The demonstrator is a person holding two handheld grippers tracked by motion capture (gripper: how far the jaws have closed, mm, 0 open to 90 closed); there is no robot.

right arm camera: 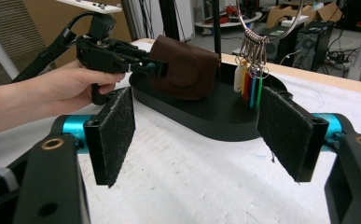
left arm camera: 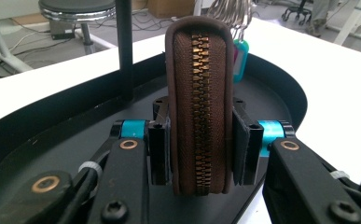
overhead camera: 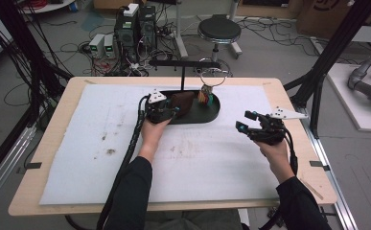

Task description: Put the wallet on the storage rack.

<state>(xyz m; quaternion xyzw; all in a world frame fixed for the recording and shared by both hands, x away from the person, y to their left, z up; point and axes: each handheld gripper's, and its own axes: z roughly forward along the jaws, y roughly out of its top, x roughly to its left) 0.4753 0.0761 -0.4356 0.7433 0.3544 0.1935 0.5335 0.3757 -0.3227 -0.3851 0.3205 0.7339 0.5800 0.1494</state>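
Observation:
A brown zipped pouch [left arm camera: 201,107] stands on edge, zipper toward the camera, between the pads of my left gripper [left arm camera: 201,140], which is shut on it. In the high view the pouch [overhead camera: 182,101] hangs just over the left end of the black oval tray [overhead camera: 207,115], with the left gripper [overhead camera: 176,111] at its left side. A ring of coloured key tags [overhead camera: 203,96] hangs from the stand above the tray. My right gripper [overhead camera: 244,120] hovers open over the white mat to the tray's right, its pads [right arm camera: 115,135] wide apart with nothing between them. The right gripper view also shows the pouch [right arm camera: 190,70] and the tags [right arm camera: 250,79].
A thin black post [overhead camera: 182,76] rises from the tray and carries a crossbar with a metal ring [overhead camera: 213,76]. The white mat [overhead camera: 101,143] covers most of the wooden table. Beyond the far edge stand a stool [overhead camera: 219,29], computer boxes and cables.

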